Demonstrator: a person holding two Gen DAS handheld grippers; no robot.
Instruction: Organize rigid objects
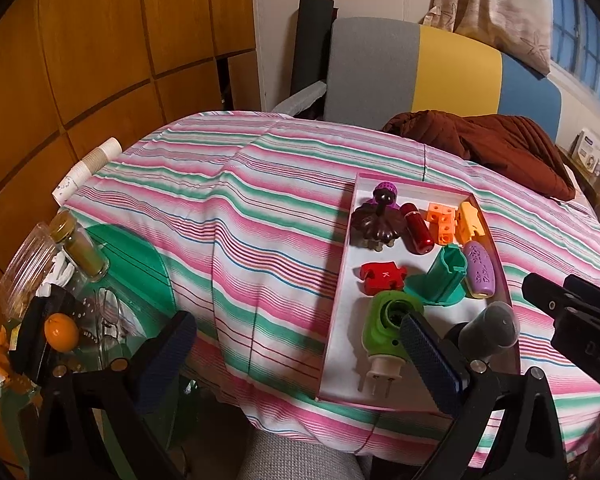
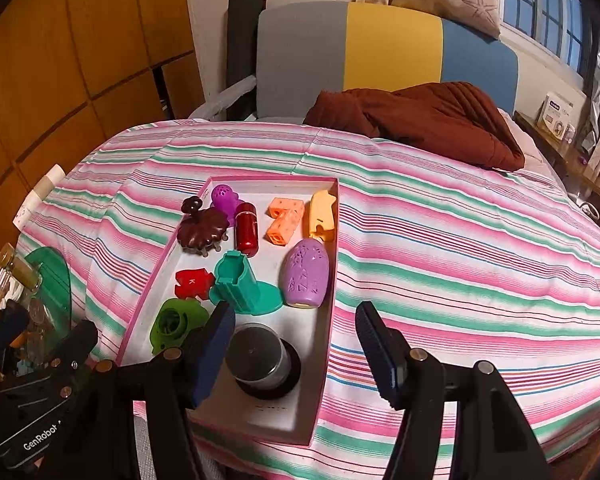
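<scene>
A pink-rimmed white box (image 1: pixel 342 280) (image 2: pixel 324 344) lies on the striped bedspread and holds several small rigid things: a red K puzzle piece (image 1: pixel 381 276) (image 2: pixel 193 281), a teal holder (image 1: pixel 442 280) (image 2: pixel 242 286), a purple oval (image 1: pixel 480 274) (image 2: pixel 306 272), a green plug-in device (image 1: pixel 384 330) (image 2: pixel 175 326), a red cylinder (image 2: pixel 247 227), orange blocks (image 2: pixel 285 221) and a grey-black cylinder (image 1: pixel 488 326) (image 2: pixel 260 356). My left gripper (image 1: pixel 296 360) is open and empty over the box's near left edge. My right gripper (image 2: pixel 296 344) is open and empty just above the grey-black cylinder.
A brown blanket (image 2: pixel 420 120) lies at the bed's far side against a grey, yellow and blue headboard (image 2: pixel 380 48). A green side table (image 1: pixel 136 276) at left carries a jar (image 1: pixel 78 248), an orange (image 1: pixel 61 331) and glasses. Wooden cabinets stand at left.
</scene>
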